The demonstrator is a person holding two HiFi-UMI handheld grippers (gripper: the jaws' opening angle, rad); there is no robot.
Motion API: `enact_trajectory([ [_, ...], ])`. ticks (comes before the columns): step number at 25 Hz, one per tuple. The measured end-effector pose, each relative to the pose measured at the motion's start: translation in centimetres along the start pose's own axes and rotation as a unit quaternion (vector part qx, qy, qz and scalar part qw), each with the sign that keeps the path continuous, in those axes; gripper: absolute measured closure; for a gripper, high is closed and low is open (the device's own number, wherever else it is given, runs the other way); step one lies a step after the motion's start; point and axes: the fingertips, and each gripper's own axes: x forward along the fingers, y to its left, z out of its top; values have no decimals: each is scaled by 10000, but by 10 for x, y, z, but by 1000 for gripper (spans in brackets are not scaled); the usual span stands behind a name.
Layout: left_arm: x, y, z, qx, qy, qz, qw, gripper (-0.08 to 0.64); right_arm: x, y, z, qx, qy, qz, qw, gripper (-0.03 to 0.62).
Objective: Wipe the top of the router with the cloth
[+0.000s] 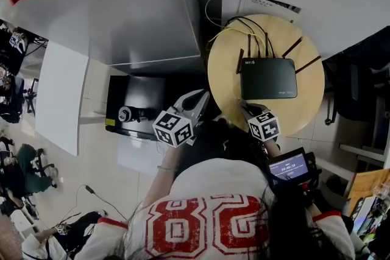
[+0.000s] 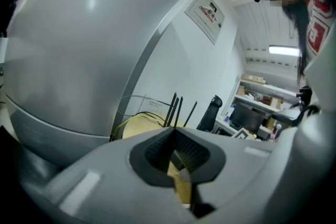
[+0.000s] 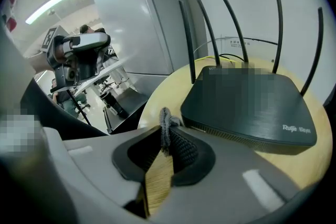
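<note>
The right tool [image 3: 167,132] is pinched narrow on a small grey cloth [image 3: 166,119]. Its jaws are closed down on the fabric, and a knotted fold of it pokes up above the tips. It sits low over the near edge of the round wooden bench [image 1: 224,55], just short of the black router [image 3: 247,107]. From this side I cannot tell whether the cloth touches the router's casing.

The router [image 1: 268,78] lies flat near the middle of the bench. Its antennas [image 3: 234,29] stand up along the far side, and yellow and black cables [image 1: 239,25] trail off behind them.

The left tool [image 2: 174,132] has its jaws brought together with nothing between them. From above, it [image 1: 201,97] hangs just off the bench's left rim, beside the right tool [image 1: 247,108] and well clear of the router. A tall grey cabinet [image 1: 128,9] stands just left of the bench.
</note>
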Motion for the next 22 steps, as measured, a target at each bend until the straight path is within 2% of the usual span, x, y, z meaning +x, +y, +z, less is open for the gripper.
enact_trajectory([
  [3, -2, 1, 0, -4, -33, 12, 10000, 560, -6, 5, 11, -141, -90, 30, 9999, 549],
  [7, 1, 1, 3, 1, -83, -6, 10000, 560, -9, -2, 45, -425, -274, 59, 9987, 549],
  [12, 1, 3, 3, -50, -154, 34, 9999, 560, 1, -22, 76, -827, -161, 10, 9964, 549],
  [22, -36, 20, 8, -143, -474, 664, 9966, 560, 20, -38, 116, -1332, -19, -13, 9911, 549],
])
